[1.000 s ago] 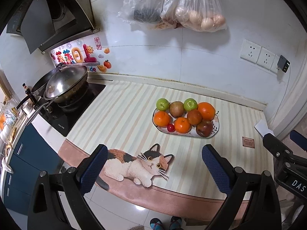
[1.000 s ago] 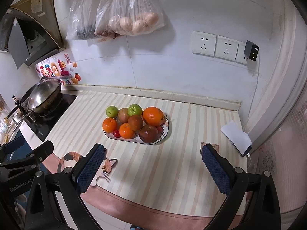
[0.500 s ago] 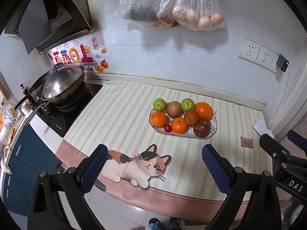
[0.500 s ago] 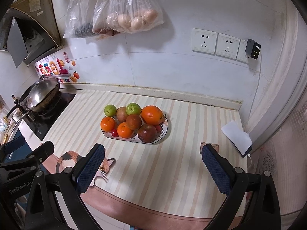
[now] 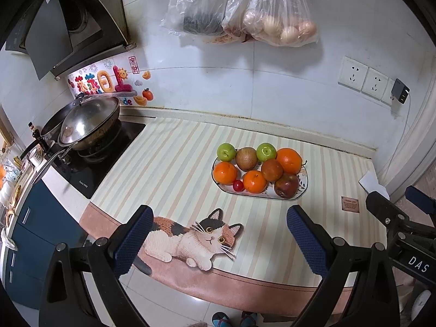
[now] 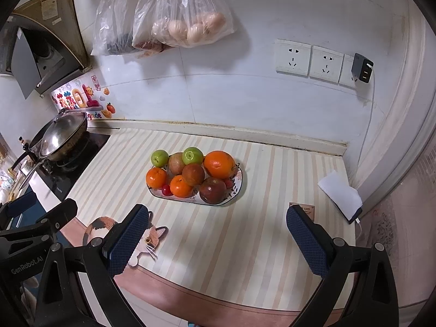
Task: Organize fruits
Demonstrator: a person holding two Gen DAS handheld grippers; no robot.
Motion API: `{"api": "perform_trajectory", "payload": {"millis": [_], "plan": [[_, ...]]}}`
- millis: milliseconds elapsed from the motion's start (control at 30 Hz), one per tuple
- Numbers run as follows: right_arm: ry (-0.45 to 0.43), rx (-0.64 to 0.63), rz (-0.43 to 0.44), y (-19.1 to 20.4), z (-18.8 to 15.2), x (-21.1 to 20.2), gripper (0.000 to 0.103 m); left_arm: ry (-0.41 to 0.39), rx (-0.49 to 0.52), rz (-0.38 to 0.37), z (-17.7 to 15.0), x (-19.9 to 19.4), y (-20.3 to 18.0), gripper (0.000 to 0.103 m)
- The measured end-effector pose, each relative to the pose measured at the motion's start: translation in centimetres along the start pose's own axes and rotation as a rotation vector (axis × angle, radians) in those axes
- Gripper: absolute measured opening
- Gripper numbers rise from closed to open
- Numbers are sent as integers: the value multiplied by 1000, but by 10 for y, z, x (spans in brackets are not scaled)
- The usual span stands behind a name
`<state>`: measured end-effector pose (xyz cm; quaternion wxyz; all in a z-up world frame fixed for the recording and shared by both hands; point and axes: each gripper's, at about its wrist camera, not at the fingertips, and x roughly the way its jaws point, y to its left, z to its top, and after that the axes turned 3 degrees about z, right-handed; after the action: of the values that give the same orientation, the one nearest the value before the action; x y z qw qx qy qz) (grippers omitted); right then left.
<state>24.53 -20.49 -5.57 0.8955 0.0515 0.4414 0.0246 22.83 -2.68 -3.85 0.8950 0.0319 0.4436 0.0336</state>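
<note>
An oval patterned plate (image 5: pixel 303 184) (image 6: pixel 239 184) sits mid-counter on a striped mat. It holds two green apples (image 5: pixel 226 152) (image 6: pixel 192 156), oranges (image 5: pixel 289 160) (image 6: pixel 219 164), brown fruits (image 5: pixel 246 159), a dark red apple (image 5: pixel 286 186) (image 6: pixel 212 190) and a small red fruit (image 5: pixel 238 185). My left gripper (image 5: pixel 219 238) is open and empty, held above the counter's front edge, well short of the plate. My right gripper (image 6: pixel 218 238) is open and empty, also near the front edge.
A wok with a lid (image 5: pixel 87 124) sits on a black hob at the left. Plastic bags (image 6: pixel 179 19) hang on the wall above the plate. A white phone or pad (image 6: pixel 340 196) lies at the counter's right end. The mat has a cat picture (image 5: pixel 190 238).
Both grippers have drawn back and up a little from the counter; the plate looks slightly farther away. Both stay open.
</note>
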Motion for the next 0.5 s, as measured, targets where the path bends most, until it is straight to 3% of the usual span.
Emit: {"api": "perform_trajectory", "payload": {"millis": [500], "plan": [[-2, 7, -1, 0, -1, -2, 103, 0, -1, -2, 0, 0, 0, 100]]}}
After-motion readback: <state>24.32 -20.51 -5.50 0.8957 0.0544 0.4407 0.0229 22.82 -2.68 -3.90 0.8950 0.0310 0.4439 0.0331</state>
